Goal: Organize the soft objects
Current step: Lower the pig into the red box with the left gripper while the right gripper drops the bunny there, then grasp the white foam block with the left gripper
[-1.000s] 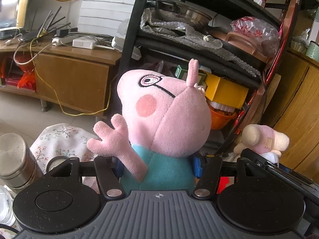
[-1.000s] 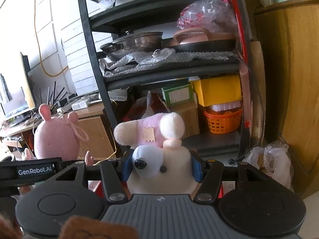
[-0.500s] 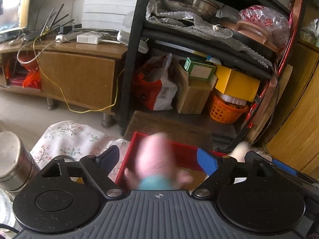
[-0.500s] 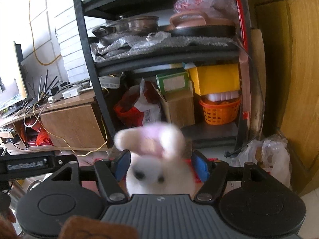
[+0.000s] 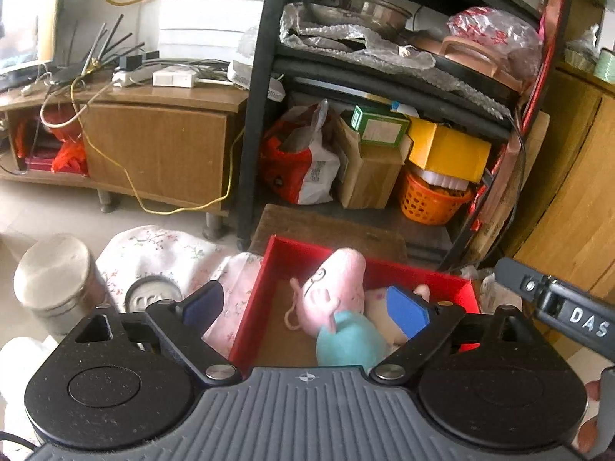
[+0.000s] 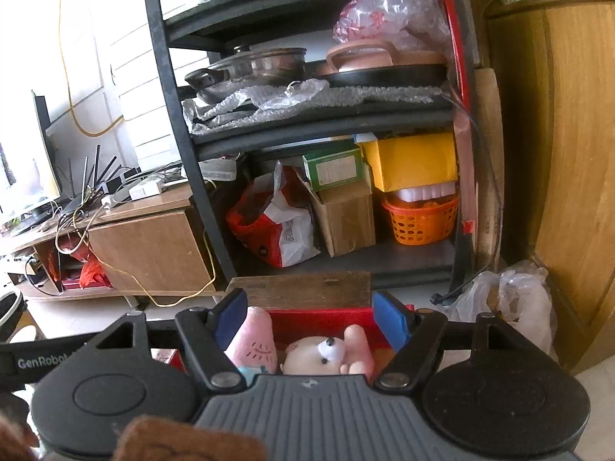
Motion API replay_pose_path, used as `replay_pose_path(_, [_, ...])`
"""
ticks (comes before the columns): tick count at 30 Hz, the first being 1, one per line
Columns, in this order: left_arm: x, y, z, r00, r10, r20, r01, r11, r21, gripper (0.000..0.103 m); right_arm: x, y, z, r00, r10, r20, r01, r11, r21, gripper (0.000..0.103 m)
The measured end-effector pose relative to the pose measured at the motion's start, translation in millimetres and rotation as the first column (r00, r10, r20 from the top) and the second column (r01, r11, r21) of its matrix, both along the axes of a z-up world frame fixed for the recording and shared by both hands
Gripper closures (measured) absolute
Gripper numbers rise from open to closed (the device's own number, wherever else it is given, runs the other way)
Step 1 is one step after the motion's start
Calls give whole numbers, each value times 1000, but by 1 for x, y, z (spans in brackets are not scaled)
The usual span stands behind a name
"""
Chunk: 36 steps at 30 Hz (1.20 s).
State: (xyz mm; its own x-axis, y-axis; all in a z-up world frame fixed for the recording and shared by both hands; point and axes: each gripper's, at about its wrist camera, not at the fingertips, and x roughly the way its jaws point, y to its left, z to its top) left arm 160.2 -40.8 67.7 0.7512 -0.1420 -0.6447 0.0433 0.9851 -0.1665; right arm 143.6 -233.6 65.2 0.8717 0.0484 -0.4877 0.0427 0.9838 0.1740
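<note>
Both toys lie in the red box (image 5: 419, 274): the pig plush (image 5: 338, 299) at 12 o'clock beneath the wide-open left hand-held gripper (image 5: 307, 307), long axis toward 12; the bear plush (image 6: 326, 355) beneath the equally wide right hand-held gripper (image 6: 309, 317).

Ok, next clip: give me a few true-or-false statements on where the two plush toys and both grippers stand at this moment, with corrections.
1. The pink pig plush lies inside the red box. True.
2. The left gripper is clamped on the pig. False: its jaws stand wide open, with nothing between the pads.
3. The cream dog plush lies in the same box, beside the pig. True.
4. The right gripper holds the dog. False: it is open and above the toy.
5. The orange basket sits on the top shelf. False: it sits on the rack's lowest shelf, under the yellow box.
</note>
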Motion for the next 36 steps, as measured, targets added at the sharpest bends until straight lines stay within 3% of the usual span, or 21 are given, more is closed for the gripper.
replay_pose_path(6, [-17,5,-7,999,-22,-27,23,999,25,13,-20,-4,-1,1000,-17,-7,17,1000,18,51])
replay_pose_path(16, [-48,19,-40,980,-57,-190,58,998,-2,13,-43,7,-14,998,28,-65,-27,1000,10,51])
replay_pose_path(27, [-62,33,-80,924,-54,-378,-14,985,-173,15,-63,20,-26,989,92,-113,-95,995,-18,51])
replay_pose_path(36, [-66,28,-96,899,-58,-433,-42,975,-218,15,-70,30,-32,977,153,-149,-161,986,-45,51])
